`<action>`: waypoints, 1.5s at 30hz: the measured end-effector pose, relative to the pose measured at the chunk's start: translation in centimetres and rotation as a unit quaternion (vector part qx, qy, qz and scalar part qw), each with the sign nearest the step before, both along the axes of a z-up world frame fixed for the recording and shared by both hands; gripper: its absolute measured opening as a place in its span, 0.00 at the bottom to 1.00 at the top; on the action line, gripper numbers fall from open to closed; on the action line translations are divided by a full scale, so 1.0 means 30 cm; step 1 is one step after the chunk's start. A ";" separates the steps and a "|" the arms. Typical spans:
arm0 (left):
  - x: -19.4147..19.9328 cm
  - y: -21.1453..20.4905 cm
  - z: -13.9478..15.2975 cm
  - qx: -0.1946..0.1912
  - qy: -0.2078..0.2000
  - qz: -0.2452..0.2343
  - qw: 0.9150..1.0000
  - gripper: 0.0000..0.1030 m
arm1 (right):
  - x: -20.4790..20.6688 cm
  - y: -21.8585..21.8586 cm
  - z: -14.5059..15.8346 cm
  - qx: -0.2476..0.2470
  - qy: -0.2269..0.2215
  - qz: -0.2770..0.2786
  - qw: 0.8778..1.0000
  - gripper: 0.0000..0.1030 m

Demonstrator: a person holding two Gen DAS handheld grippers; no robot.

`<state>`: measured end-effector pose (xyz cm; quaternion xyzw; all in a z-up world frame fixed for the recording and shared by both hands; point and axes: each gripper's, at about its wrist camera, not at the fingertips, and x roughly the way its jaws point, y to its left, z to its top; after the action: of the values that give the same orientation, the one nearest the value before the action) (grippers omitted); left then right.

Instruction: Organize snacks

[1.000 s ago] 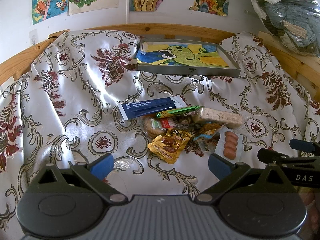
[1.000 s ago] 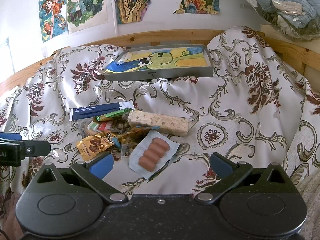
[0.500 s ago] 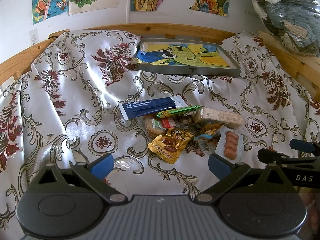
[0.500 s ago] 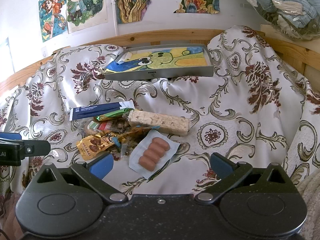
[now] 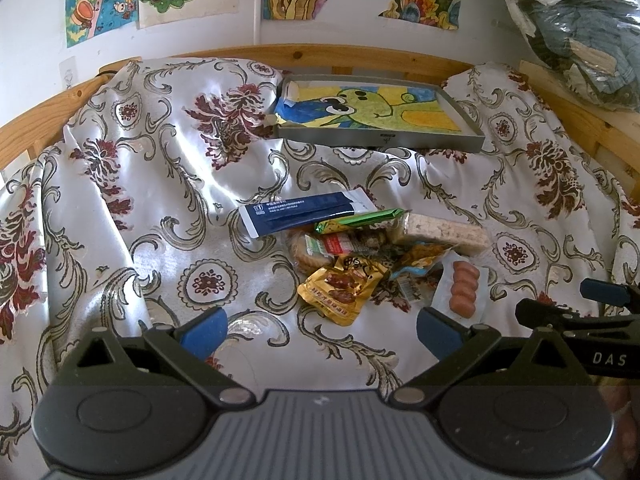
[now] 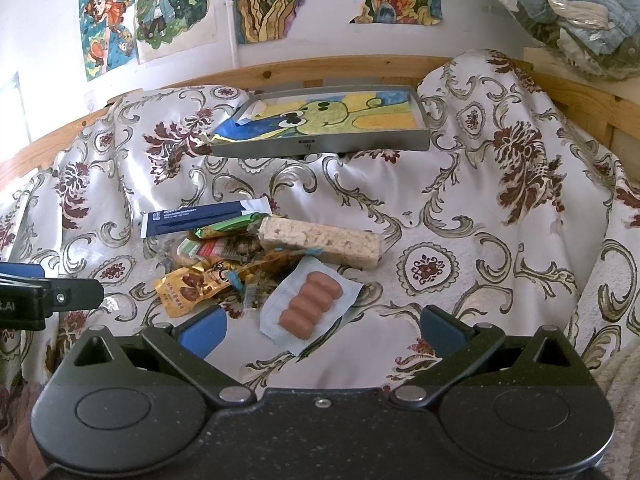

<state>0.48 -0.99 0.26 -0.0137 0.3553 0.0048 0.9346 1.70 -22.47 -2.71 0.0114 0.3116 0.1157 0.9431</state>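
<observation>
Hovering with both the left gripper [image 5: 320, 330] and right gripper [image 6: 322, 330] spread empty, we risk dragging neighbours: the snacks [image 6: 256, 260] overlap mid-frame, below the tray [image 6: 320, 146].

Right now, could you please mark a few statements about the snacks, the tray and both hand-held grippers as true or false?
1. The grey rectangular tray holds snacks. False: only a cartoon drawing lies in it.
2. The left hand-held gripper is open and holds nothing. True.
3. The clear pack of four small sausages lies nearest the right hand-held gripper. True.
4. The dark blue flat packet lies in the tray. False: it rests on the patterned cloth.
</observation>
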 end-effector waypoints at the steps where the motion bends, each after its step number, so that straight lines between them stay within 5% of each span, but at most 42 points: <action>1: 0.000 0.000 0.000 0.000 0.000 0.000 1.000 1.00 | 0.002 0.005 -0.004 -0.001 0.001 0.001 1.000 0.99; 19: 0.099 0.012 0.029 0.027 0.038 0.039 0.998 1.00 | 0.106 0.032 0.038 -0.010 0.061 0.077 0.995 0.99; 28: 0.184 0.021 0.172 0.078 0.068 -0.019 0.994 1.00 | 0.263 0.052 0.025 -0.056 0.077 0.145 0.985 0.99; 32: 0.222 -0.019 0.204 0.118 0.092 -0.079 0.986 1.00 | 0.315 0.055 0.010 -0.064 0.086 0.166 0.980 0.99; 39: 0.297 -0.066 0.049 0.117 0.120 -0.127 0.977 1.00 | 0.378 0.047 -0.036 -0.095 0.108 0.210 0.967 0.99; 45: 0.334 -0.056 -0.039 0.095 0.124 -0.135 0.978 1.00 | 0.429 0.063 -0.073 -0.113 0.131 0.285 0.943 0.99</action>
<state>10.50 -2.66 -0.90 0.1242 0.4647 -0.0861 0.8725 14.57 -20.57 -4.89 -0.1691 0.4337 0.3409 0.8168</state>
